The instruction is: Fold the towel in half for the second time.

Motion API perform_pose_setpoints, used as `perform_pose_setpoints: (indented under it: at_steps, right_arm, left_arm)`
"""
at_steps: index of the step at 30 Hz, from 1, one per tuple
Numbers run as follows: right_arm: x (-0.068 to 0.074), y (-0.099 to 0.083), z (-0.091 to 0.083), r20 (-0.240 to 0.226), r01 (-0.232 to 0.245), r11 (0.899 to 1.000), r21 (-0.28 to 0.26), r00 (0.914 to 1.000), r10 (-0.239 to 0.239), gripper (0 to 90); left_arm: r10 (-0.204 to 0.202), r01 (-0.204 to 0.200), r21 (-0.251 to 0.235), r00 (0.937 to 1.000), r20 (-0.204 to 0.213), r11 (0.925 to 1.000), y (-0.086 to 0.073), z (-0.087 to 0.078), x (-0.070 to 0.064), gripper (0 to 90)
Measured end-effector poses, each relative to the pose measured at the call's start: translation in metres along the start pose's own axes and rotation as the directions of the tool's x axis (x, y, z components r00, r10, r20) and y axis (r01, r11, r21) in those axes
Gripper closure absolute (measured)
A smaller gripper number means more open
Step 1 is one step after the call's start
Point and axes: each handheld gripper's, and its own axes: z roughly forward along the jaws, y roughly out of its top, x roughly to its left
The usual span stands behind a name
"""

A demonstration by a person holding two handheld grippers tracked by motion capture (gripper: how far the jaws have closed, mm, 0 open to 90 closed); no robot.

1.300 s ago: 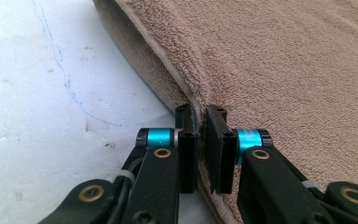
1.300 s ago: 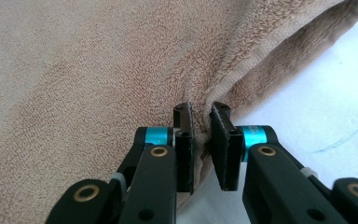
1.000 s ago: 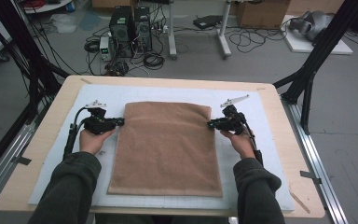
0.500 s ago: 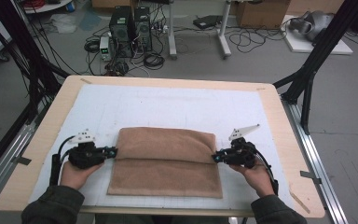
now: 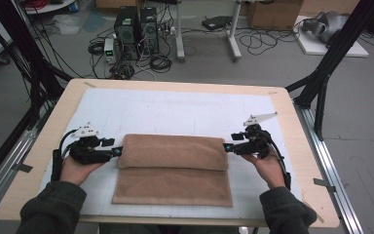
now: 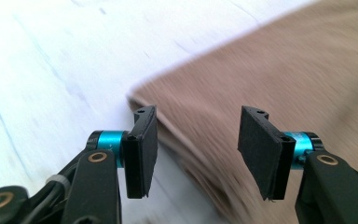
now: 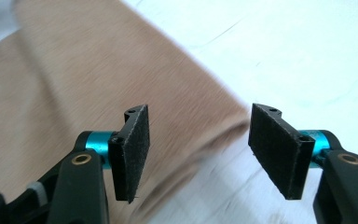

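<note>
Both claws — left claw [image 5: 118, 151] and right claw [image 5: 227, 146] — sit spread at the folded brown towel [image 5: 173, 168]; withdraw carelessly and you could snag the fold, dragging it crooked.

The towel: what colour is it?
The towel is plain light brown, clearest in the high view.

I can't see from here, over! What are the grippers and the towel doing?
Left gripper open, at towel's left end. Right gripper open, at its right end. Brown towel folded over on the white mat, near strip uncovered. Nothing in the way.
</note>
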Motion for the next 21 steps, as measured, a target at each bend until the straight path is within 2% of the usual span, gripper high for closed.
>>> perform_pose_setpoints:
  at_steps: [2,5,8,9,11,12,13,14,15,16,18,21]
  right_arm:
    - [-0.006,0.008,0.012,0.004,-0.006,1.000,0.014,1.0000,0.006,36.8]
    - [-0.015,0.014,0.033,-0.002,-0.019,0.999,0.039,0.9998,0.019,34.1]
    - [-0.024,0.012,0.052,0.011,-0.044,0.994,0.100,0.9990,0.043,31.4]
    - [-0.026,0.010,0.058,0.006,-0.052,0.991,0.126,0.9987,0.051,31.7]
    - [-0.029,0.006,0.066,-0.020,-0.068,0.982,0.177,0.9972,0.072,38.5]
    - [-0.029,0.004,0.068,-0.023,-0.059,0.982,0.181,0.9977,0.064,41.7]
    - [-0.027,0.004,0.067,-0.029,-0.052,0.983,0.177,0.9979,0.058,55.8]
    - [-0.027,0.003,0.067,-0.060,-0.042,0.983,0.179,0.9968,0.053,59.7]
    - [-0.025,0.002,0.067,-0.052,-0.032,0.983,0.183,0.9977,0.043,64.8]
    - [-0.025,0.002,0.067,-0.069,-0.029,0.981,0.191,0.9967,0.043,70.4]
    - [-0.025,0.003,0.066,-0.086,-0.026,0.981,0.193,0.9954,0.043,76.0]
    - [-0.023,0.005,0.061,-0.080,-0.005,0.984,0.176,0.9966,0.019,80.8]
  left_arm:
    - [-0.028,0.028,-0.010,0.9996,-0.001,0.9996,0.006,0.013,0.007,47.7]
    - [-0.049,0.050,0.026,0.9984,-0.028,0.9984,0.012,0.032,0.019,47.5]
    - [-0.095,0.097,0.050,0.9948,-0.039,0.9941,0.009,0.049,0.026,42.5]
    - [-0.095,0.097,0.074,0.9948,-0.038,0.9925,0.007,0.053,0.027,42.2]
    - [-0.097,0.103,0.135,0.9941,-0.047,0.9854,0.002,0.063,0.028,40.9]
    - [-0.081,0.086,0.159,0.9958,-0.042,0.9835,0.000,0.066,0.028,40.7]
    - [-0.064,0.071,0.152,0.9965,-0.054,0.9857,0.000,0.066,0.027,41.2]
    - [-0.063,0.067,0.155,0.9975,-0.032,0.9857,0.000,0.065,0.027,46.7]
    - [-0.065,0.066,0.156,0.9978,-0.012,0.9854,0.000,0.065,0.027,55.9]
    - [-0.058,0.061,0.157,0.9980,-0.022,0.9858,0.000,0.065,0.026,62.1]
    - [-0.076,0.075,0.156,0.9971,-0.002,0.9850,0.001,0.064,0.026,74.3]
    - [-0.076,0.075,0.130,0.9971,0.003,0.9887,0.003,0.059,0.025,83.0]
